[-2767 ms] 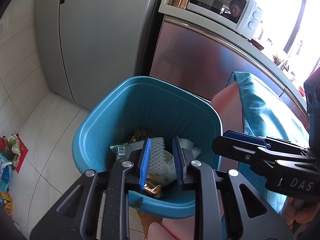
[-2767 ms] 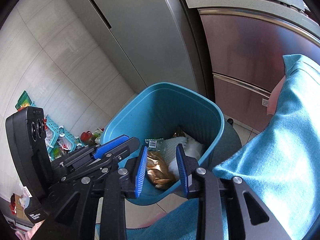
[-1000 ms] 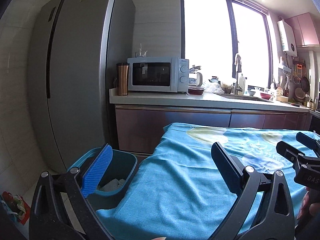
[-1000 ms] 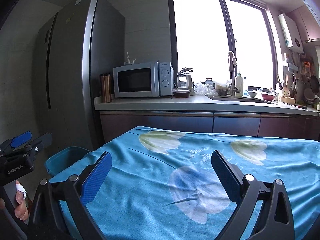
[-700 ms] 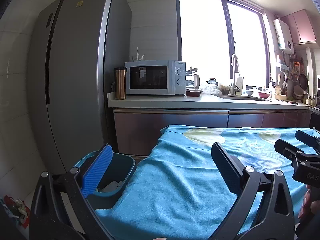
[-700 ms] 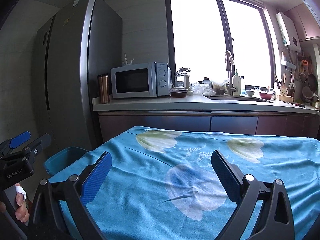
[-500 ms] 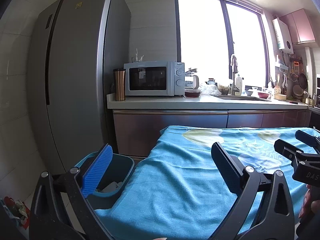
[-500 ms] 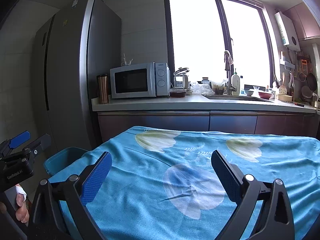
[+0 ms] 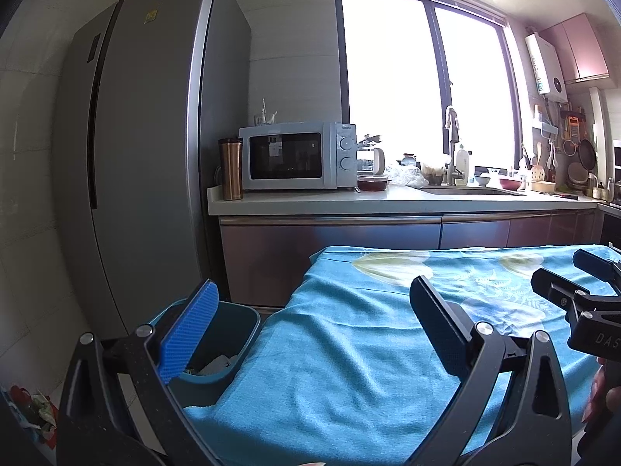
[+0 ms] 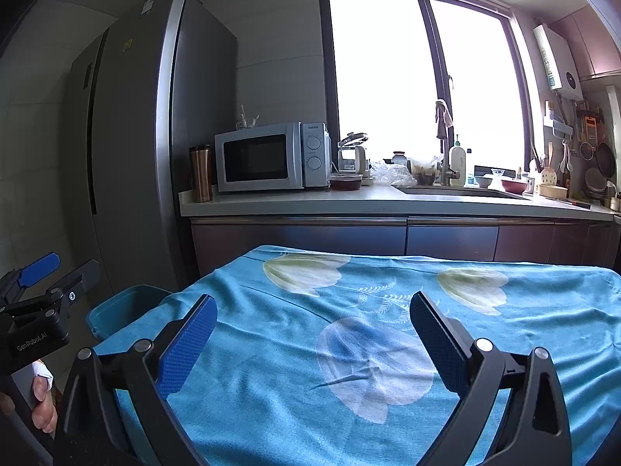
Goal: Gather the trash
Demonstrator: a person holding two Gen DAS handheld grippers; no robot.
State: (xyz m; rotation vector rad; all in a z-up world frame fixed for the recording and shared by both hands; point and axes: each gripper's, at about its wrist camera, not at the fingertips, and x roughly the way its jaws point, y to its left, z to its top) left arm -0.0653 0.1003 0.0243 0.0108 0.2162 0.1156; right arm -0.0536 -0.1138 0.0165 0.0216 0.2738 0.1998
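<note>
A teal trash bin stands on the floor at the left end of the table, with pale wrappers inside; its rim also shows in the right wrist view. My left gripper is wide open and empty above the table's left end. My right gripper is wide open and empty over the middle of the blue flowered tablecloth. No trash shows on the cloth.
A tall grey fridge stands behind the bin. The kitchen counter beyond the table holds a microwave, a copper tumbler and a sink. Some wrappers lie on the floor at far left.
Since 2.8 s ago both grippers have lifted away from the bin and opened wide over the table. In the last second they have barely moved.
</note>
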